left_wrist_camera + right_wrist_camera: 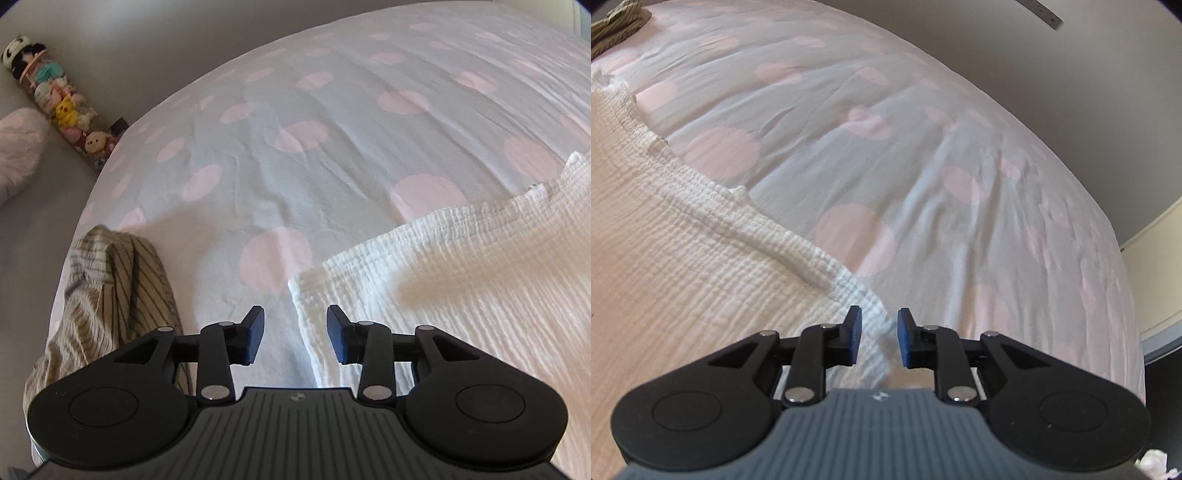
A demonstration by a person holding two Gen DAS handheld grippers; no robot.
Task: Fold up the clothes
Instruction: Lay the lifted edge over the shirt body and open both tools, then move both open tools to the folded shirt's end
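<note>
A white crinkled garment (pixel 461 269) lies flat on the bed, filling the right side of the left wrist view and the left side (pixel 683 258) of the right wrist view. My left gripper (pixel 295 334) is open, hovering over the garment's near left corner, its right finger above the cloth edge. My right gripper (pixel 879 338) is open too, straddling the garment's right corner, whose cloth shows between the fingers without being pinched. A beige striped garment (pixel 114 291) lies crumpled to the left and appears far off (pixel 617 18) in the right wrist view.
The bed has a white cover with pink dots (pixel 303 136). A tube of plush toys (pixel 62 107) and a pink pillow (pixel 18 147) lie left of the bed. The bed's right edge (pixel 1123 280) drops to a wall and dark floor.
</note>
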